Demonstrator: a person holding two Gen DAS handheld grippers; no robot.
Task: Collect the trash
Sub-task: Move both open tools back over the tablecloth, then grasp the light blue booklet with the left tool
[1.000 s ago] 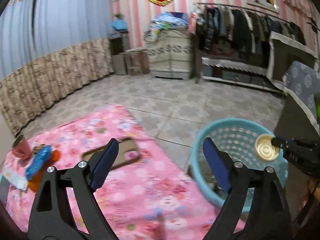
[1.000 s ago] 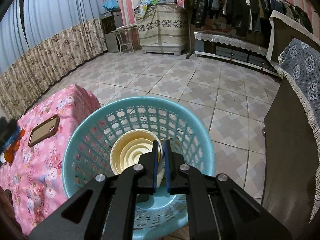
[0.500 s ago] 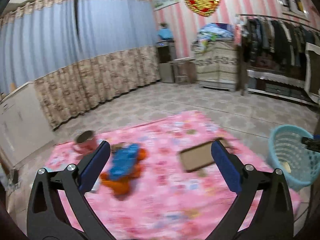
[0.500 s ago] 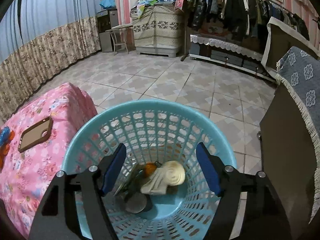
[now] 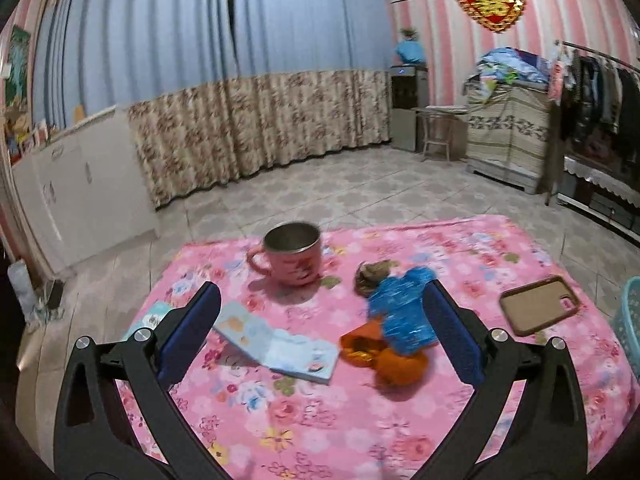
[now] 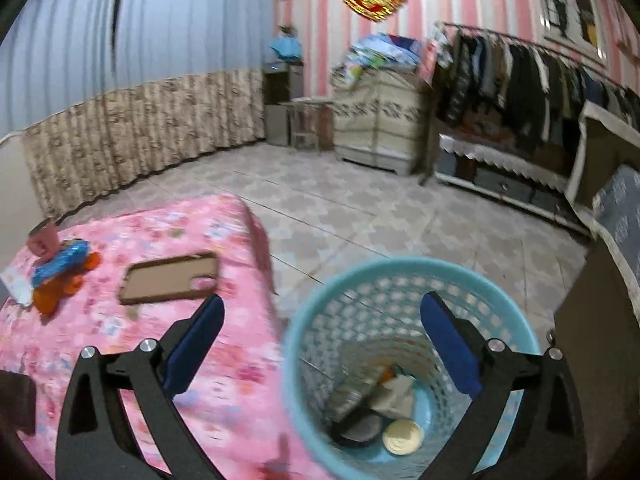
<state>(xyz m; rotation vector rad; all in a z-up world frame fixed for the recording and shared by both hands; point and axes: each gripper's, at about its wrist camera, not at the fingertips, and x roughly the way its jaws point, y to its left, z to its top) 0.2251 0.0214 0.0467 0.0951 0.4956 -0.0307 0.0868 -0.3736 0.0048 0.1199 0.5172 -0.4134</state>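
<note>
— Two grippers, both empty, as I read it. My left gripper [image 5: 320, 332] stands spread wide at the bottom of its frame, nothing between the pads. My right gripper [image 6: 320, 344] has just been opening and is now released, with no item between its fingers.

— Where's the trash?

— Left view, centre frame: a pale blue packet [image 5: 276, 344] lies flat on the pink cloth [image 5: 304, 432], just beside an orange wrapper [image 5: 384, 356] with a blue wrapper [image 5: 404, 312] resting on it. Behind them a pink mug [image 5: 292, 258] stands upright. A brown phone case [image 5: 538, 310] lies at right, apart from the rest.

— And the basket?

— Right view, lower right: my right gripper hangs above the teal basket [image 6: 404, 276], beside the cloth's edge. Inside it lie a round yellow lid [image 6: 402, 436], a pale crumpled piece [image 6: 394, 396] and something dark, blurred.
</note>
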